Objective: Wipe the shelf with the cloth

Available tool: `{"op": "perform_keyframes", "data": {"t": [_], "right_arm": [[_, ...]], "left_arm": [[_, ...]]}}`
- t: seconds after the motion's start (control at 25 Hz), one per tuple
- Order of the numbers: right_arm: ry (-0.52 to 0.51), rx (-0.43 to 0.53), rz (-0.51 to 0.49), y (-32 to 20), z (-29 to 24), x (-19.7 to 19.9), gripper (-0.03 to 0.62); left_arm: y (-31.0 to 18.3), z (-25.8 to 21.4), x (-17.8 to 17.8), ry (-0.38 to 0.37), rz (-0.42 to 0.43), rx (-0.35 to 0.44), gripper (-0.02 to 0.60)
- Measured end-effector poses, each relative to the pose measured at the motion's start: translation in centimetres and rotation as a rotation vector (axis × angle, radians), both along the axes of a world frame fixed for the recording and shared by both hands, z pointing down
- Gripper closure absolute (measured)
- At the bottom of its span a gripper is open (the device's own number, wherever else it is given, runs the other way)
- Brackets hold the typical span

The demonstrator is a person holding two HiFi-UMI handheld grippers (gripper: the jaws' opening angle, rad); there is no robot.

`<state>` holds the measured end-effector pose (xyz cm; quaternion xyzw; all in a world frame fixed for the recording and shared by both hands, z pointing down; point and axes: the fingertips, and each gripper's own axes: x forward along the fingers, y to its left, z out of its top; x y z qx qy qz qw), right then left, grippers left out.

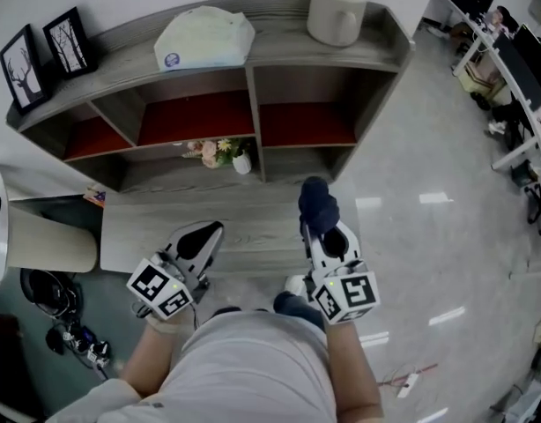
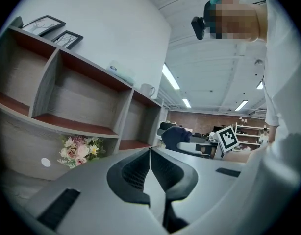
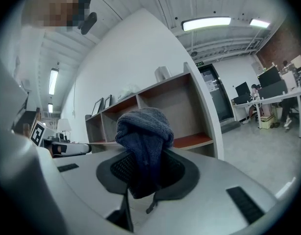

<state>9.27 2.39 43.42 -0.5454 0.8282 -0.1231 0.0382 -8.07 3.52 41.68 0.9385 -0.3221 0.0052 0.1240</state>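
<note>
The grey wooden shelf (image 1: 279, 16) with red inner boards stands in front of me against the white wall. A dark blue cloth (image 1: 316, 203) is bunched between the jaws of my right gripper (image 1: 321, 226), which is shut on it above the shelf's low front ledge (image 1: 253, 232). The right gripper view shows the cloth (image 3: 143, 131) sticking up out of the jaws, with the shelf (image 3: 180, 106) beyond. My left gripper (image 1: 209, 233) hovers over the ledge's left part. Its jaws (image 2: 150, 155) are pressed together with nothing between them.
On the shelf top stand two picture frames (image 1: 46, 55), a white packet (image 1: 204, 38) and a white mug (image 1: 337, 13). A small flower vase (image 1: 219, 152) sits in the lower middle compartment. A cream lampshade (image 1: 50, 241) is at left, office desks (image 1: 508, 51) at far right.
</note>
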Motion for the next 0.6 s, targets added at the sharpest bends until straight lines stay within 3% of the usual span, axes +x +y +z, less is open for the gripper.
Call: {"op": "perform_keyframes", "data": {"t": [0.24, 0.6], "right_arm": [[-0.005, 0.017, -0.095, -4.6, -0.6, 2.0, 0.503], [-0.025, 0.077, -0.211, -12.6, -3.3, 0.7, 0.503]], "left_arm": [[-2.3, -0.4, 3.2, -0.022, -0.096, -0.009, 0.561], [-4.6, -1.8, 5.0, -0.038, -0.201, 0.01, 0.561]]}}
